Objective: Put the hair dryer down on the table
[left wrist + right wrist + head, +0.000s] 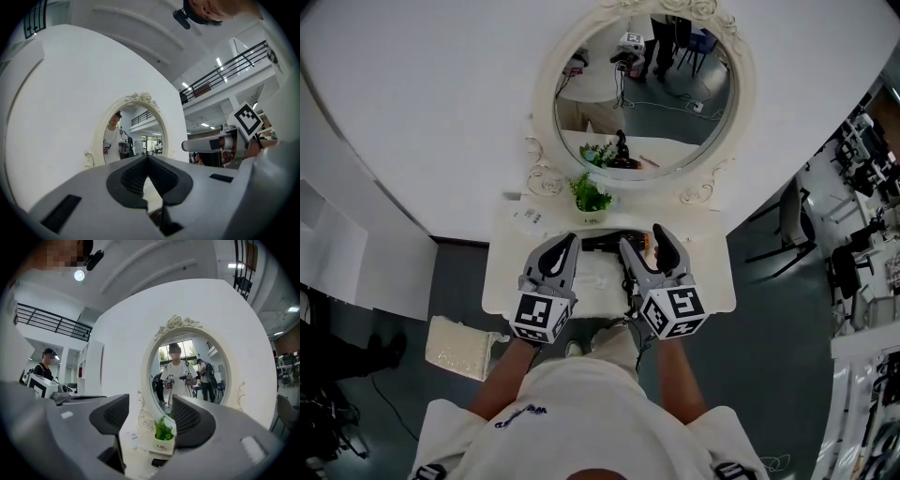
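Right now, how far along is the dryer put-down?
Looks done: the dryer, a dark shape, seems to lie on the table, clear of both tongs. In hand: nothing. The left tongs are shut and empty, the right tongs open and empty. Left: probably only pulling back.

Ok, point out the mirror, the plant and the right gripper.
mirror (656, 112): head view, on the glass.
plant (164, 429): right gripper view, on the leaves.
right gripper (641, 238): head view, midway between its open fingertips.
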The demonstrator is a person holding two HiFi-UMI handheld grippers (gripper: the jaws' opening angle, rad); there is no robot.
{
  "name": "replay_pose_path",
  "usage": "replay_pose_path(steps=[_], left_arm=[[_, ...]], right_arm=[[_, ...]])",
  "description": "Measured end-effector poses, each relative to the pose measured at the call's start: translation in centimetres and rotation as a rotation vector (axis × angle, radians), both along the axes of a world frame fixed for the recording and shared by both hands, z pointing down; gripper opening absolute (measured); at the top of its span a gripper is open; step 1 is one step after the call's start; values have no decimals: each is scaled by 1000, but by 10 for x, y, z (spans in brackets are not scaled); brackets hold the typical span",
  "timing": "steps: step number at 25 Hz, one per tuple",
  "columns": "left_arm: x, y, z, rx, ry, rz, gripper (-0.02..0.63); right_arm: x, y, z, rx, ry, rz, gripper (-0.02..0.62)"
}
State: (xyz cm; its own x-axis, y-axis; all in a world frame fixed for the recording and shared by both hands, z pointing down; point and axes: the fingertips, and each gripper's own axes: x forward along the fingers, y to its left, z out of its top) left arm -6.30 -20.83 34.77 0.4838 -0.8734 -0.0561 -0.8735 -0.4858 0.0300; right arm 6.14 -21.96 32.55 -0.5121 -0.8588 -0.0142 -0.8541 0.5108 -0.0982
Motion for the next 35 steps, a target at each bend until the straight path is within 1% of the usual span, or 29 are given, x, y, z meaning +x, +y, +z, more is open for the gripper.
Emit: replay_pose_path(steps=[16,20,22,24,27,30,35], left_arm=[[1,-3,2,-4,4,1,9],[2,-3,2,-8,5,5,9],[2,-4,2,-9,5,6,9],[2,-5,3,-9,6,6,9],[2,-5,4,-11,8,5,9],[3,-6,4,-14,10,8,9],[0,-7,7,-18,12,2,9]], right_arm=[[3,-2,1,-4,9,10,278],[2,0,1,-18,-11,-9,212],[1,0,2,-21,9,-8,167],[1,0,4,-19,31,-2,143],[2,0,3,-8,39,4,101],[5,1,-1,7,32,12,31],[3,-1,-2,11,35,7,11]])
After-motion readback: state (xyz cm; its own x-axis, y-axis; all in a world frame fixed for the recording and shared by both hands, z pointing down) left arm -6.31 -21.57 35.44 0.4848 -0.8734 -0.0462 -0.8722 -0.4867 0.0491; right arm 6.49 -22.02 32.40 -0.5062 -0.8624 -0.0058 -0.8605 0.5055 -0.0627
